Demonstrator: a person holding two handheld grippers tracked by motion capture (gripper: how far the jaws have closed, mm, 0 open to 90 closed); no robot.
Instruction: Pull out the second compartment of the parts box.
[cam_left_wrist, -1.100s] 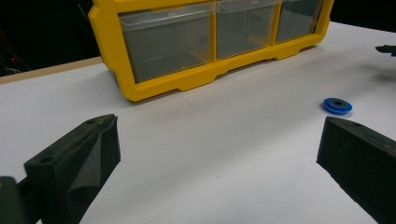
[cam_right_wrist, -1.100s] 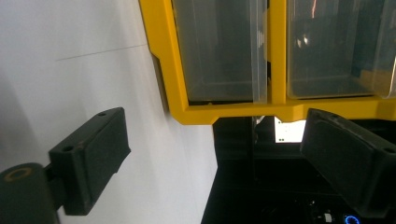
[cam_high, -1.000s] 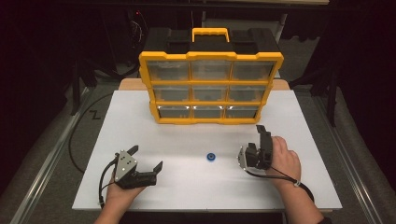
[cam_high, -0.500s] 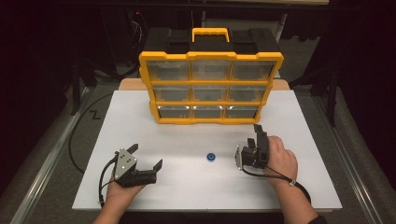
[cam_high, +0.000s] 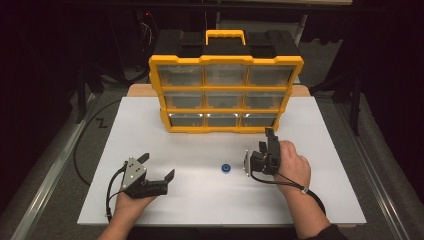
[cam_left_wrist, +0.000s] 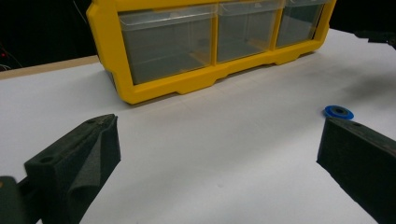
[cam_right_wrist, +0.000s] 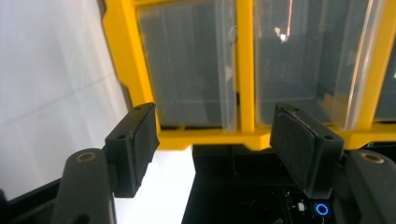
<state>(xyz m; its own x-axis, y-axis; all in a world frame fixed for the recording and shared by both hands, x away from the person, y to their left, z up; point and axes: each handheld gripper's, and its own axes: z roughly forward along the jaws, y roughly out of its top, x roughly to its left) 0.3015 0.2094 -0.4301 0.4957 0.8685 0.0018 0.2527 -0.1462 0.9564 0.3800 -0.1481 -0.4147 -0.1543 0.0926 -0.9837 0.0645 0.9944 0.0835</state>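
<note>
Washer (cam_high: 226, 168), blue, flat on the surface (cam_high: 200, 210) near its front edge, between both grippers. Right gripper (cam_high: 260, 150): jaws apart, just closing, empty, turned sideways beside washer, probably lining up. Left gripper (cam_high: 157, 172): jaws wide apart, idle. Drawer cabinet (cam_high: 225, 92) at rear edge.

Bare table (cam_high: 200, 210) ahead; drawer cabinet (cam_high: 226, 95) blocks the far side.

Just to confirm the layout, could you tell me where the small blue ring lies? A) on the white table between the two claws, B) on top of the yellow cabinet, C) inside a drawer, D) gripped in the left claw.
A: the blue ring lies bare on the white table, between the left claw and right claw, touching neither.
</note>
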